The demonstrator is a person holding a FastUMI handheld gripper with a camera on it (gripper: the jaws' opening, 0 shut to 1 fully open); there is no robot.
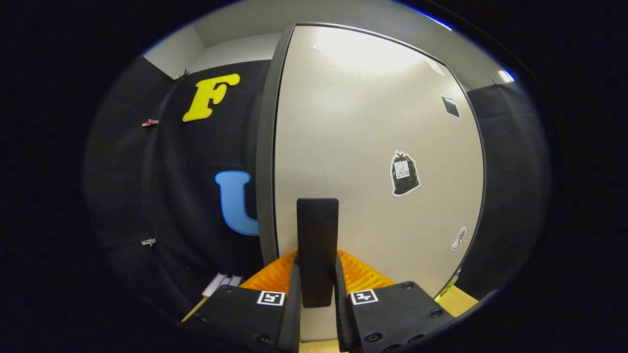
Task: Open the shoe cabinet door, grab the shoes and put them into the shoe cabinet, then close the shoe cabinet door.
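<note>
cabinet door (373, 147) standing just beyond the jaws, a pale panel in a dark frame, carrying small stickers (405, 172). dark upright handle (317, 250) is sitting between the jaws (317, 299), with a finger lying close against each of its sides; the jaws are nearly together and appear to be clamping on the handle, though actual pressure cannot be confirmed. an orange ridged part (360, 274) is showing just behind the fingers, at the handle's foot.

stage of task, as a judgement: whether this is the opening or the closing pull cannot be told, since the cabinet interior is hidden behind the door. if opening, the grasp on the handle is being made, and swinging the door, loading the shoes and closing are all remaining.
</note>
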